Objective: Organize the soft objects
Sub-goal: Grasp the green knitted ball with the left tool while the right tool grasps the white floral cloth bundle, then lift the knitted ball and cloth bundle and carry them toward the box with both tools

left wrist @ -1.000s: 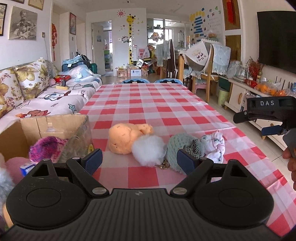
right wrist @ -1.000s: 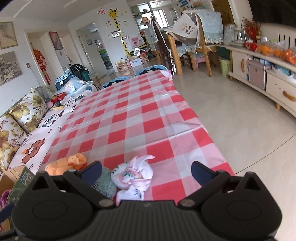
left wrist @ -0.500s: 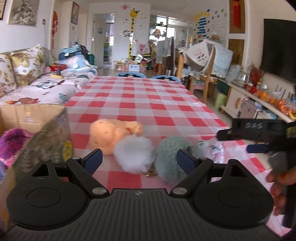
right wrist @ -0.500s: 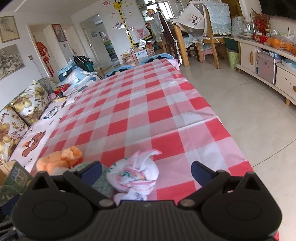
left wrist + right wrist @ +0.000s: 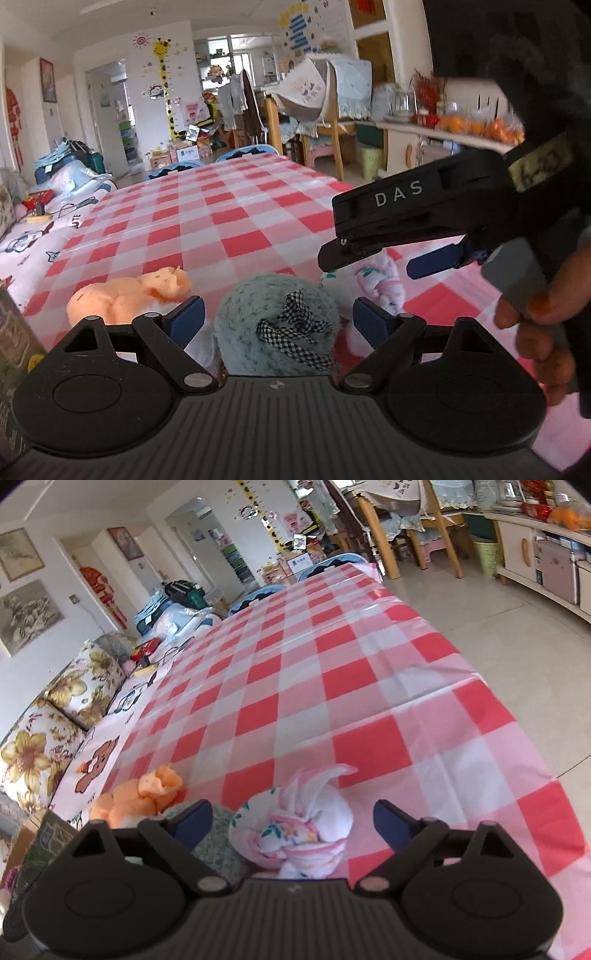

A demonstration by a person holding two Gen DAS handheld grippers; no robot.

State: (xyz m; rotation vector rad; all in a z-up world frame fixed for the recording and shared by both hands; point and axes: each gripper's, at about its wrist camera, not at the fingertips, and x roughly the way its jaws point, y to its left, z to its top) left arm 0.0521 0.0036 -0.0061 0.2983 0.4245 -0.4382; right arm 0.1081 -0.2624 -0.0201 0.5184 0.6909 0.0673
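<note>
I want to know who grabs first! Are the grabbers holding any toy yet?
No. The left gripper is open around the teal pompom; the right gripper is open around the rolled cloth.

White fluffy toy point(image 5: 201, 341) mostly hidden behind left tool point(image 5: 275, 319).

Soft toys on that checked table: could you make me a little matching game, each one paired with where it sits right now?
Things:
1. teal fluffy ball
2. floral rolled cloth
3. orange plush toy

Places:
A. between the open fingers of the right hand-held gripper
B. left of both grippers, outside their fingers
C. between the open fingers of the left hand-held gripper

Pairs: 1-C, 2-A, 3-B
</note>
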